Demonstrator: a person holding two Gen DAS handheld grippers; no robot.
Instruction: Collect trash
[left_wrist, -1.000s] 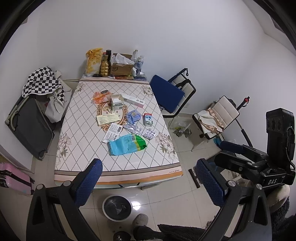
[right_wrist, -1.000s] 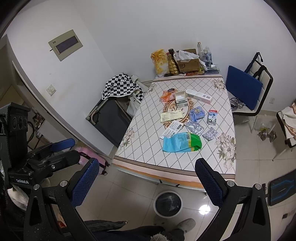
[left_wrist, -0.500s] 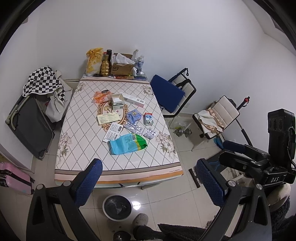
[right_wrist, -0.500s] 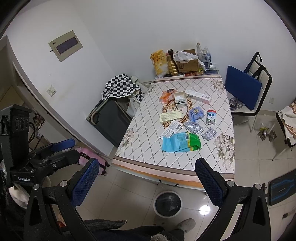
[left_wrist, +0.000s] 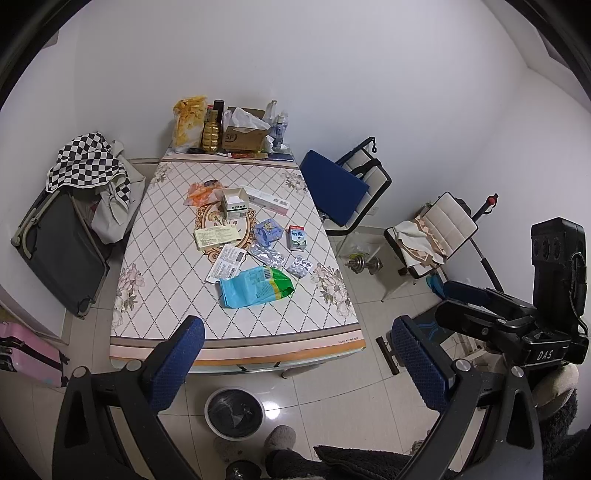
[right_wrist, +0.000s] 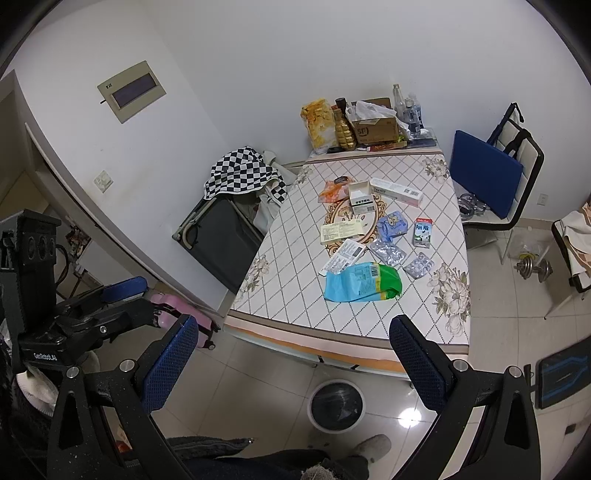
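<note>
1. Barely anything has moved: the right gripper (left_wrist: 491, 306) drifts slightly lower-right in the left view.
2. Left gripper (left_wrist: 295, 354) and right gripper hang wide open, empty.
3. Trash, like the blue-green bag (left_wrist: 256, 286), lies untouched on the table (left_wrist: 155, 295); bin (left_wrist: 234, 413) waits below, so collecting hasn't begun.

The left gripper (left_wrist: 295, 358) was held high with its two blue-padded fingers (left_wrist: 177, 365) spread wide apart and nothing between them. The right gripper (right_wrist: 293, 356) was raised the same way, its fingers (right_wrist: 421, 363) also wide apart and bare. Each gripper showed at the edge of the other's view, the right one low on the right side of the left camera and the left one low on the left side of the right camera, side by side and well apart.
</note>
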